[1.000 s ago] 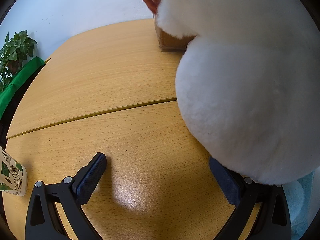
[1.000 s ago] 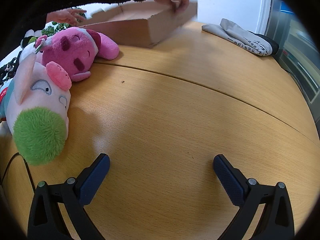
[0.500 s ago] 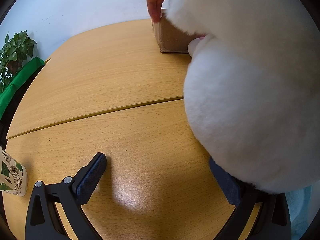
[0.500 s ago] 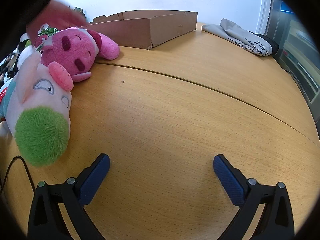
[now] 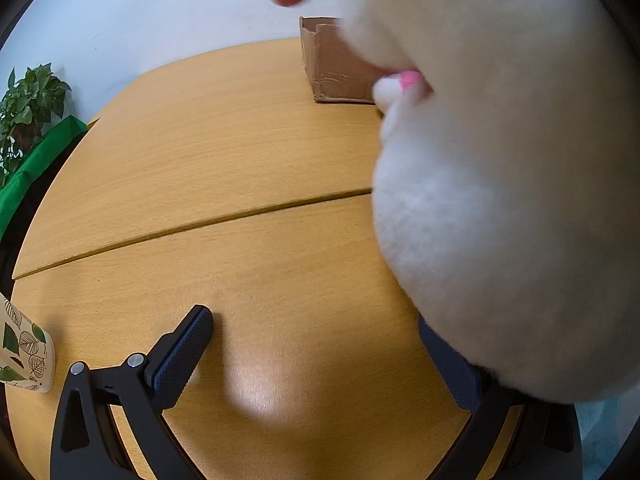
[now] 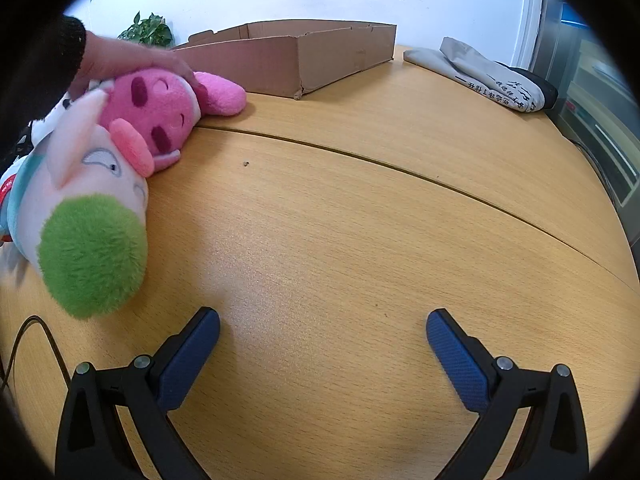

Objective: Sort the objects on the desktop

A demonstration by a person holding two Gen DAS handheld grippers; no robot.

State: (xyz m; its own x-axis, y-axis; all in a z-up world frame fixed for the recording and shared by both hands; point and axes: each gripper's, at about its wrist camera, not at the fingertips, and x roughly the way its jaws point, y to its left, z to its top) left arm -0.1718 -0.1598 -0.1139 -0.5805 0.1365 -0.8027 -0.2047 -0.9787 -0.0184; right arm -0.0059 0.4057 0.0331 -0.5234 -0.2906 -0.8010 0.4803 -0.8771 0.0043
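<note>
two plush pigs (image 6: 120,152) touching | green-snouted, pink | hand (image 6: 120,66) on pink

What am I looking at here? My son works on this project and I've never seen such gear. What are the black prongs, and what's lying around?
There is no robot arm. A person holds a two-finger gripper in each hand, and each carries a wide-angle camera that looks out along its fingers. The black prongs with blue pads are those fingers.

In one picture the left gripper stands open over a wooden table. A big white plush fills the right side and covers part of the right finger. A cardboard box stands behind it, and a leaf-print cup is at the left edge.

In the other picture the right gripper is open too and holds nothing. At the left lie a pink plush and a pig plush with a green tuft. A bare hand rests on the pink one. Folded cloth lies far right.
</note>
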